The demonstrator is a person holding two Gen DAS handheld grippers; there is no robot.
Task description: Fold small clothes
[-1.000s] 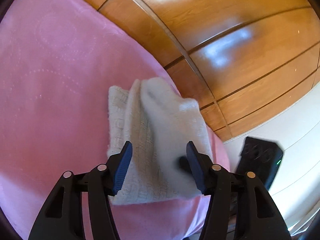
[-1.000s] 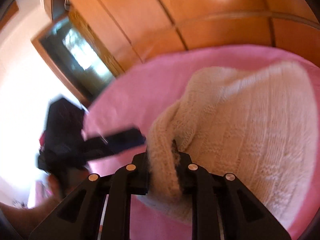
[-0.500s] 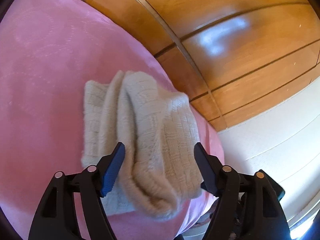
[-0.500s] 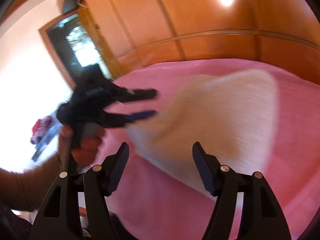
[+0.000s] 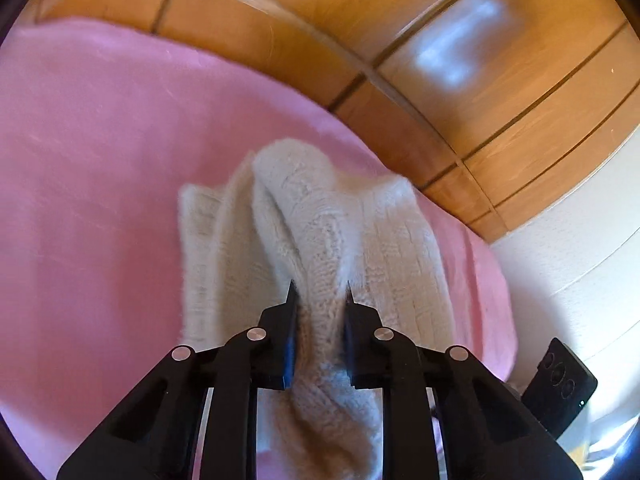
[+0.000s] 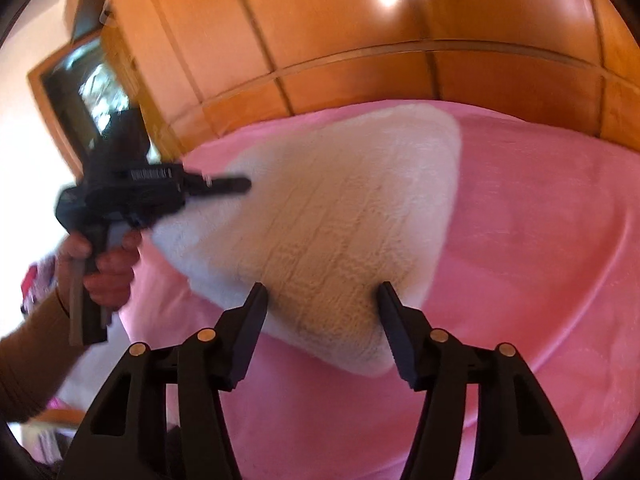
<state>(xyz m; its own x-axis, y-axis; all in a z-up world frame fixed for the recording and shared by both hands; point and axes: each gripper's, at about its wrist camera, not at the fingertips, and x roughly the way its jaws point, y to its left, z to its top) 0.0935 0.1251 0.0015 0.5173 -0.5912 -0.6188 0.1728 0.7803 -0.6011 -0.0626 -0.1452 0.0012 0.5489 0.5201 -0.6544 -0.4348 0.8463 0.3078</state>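
Knitwear, cream, small garment [image 5: 320, 240]: soft, light, limp, fuzzy, likely to slump when raised; best taken at a bunched edge or fold. Left wrist view: left claw [image 5: 319, 294], its jaws just closing, pinches a thick ridge of knit; garment lies on pink blanket [image 5: 100, 160] near bed's edge. Right wrist view: right claw [image 6: 322, 294] spread, jaws just narrowing, garment [image 6: 340, 208] beyond the tips, ungripped. Wooden panelled wardrobe [image 6: 360, 40] behind; white wall beside.
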